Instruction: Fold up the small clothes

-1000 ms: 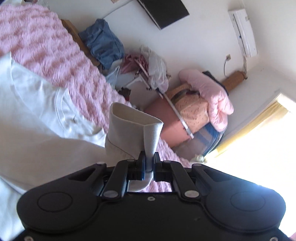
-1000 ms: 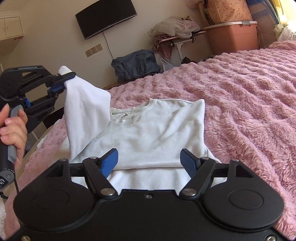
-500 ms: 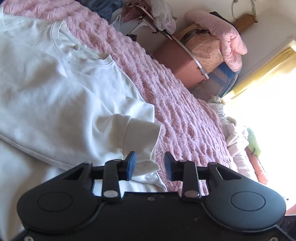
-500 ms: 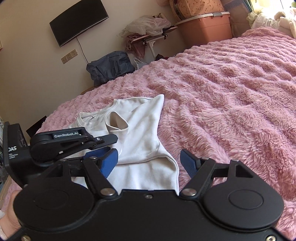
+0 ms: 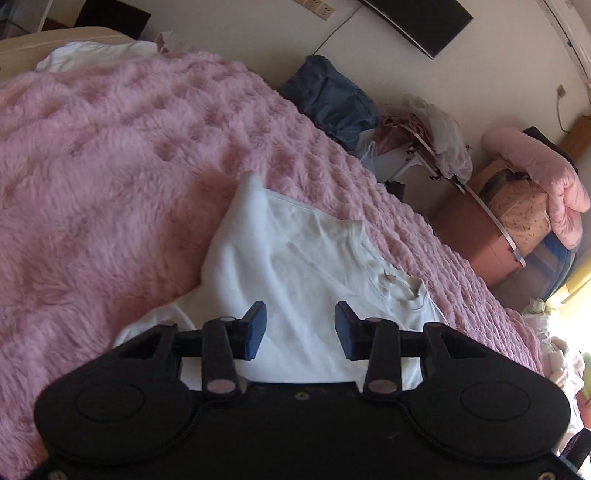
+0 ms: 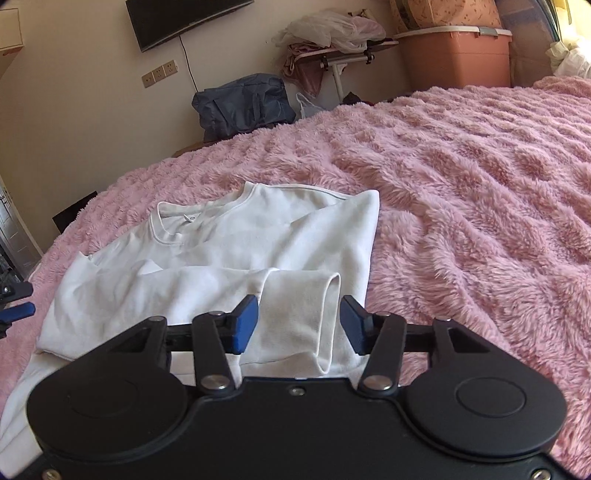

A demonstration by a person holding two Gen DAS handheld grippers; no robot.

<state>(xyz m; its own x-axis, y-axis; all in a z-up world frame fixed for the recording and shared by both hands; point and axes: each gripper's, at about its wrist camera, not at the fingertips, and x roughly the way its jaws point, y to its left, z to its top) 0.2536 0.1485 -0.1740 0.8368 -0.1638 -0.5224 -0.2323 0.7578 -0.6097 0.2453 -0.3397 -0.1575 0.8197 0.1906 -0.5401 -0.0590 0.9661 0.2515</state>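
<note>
While both grippers gape empty, white sweatshirt (image 6: 229,251) on fluffy pink bedspread (image 6: 461,206), cluttered bedroom

A pink fleece blanket (image 6: 461,177) covers the bed. Against the cream wall (image 6: 74,110) hang a dark TV (image 6: 184,18) and sockets (image 6: 159,73); a blue bag (image 6: 243,103), laden rack (image 6: 332,55) and orange bin (image 6: 458,55) line the floor.

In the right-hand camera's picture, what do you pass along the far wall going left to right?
Television → wall sockets → dark blue bag → rack heaped with clothes → orange storage bin.
</note>
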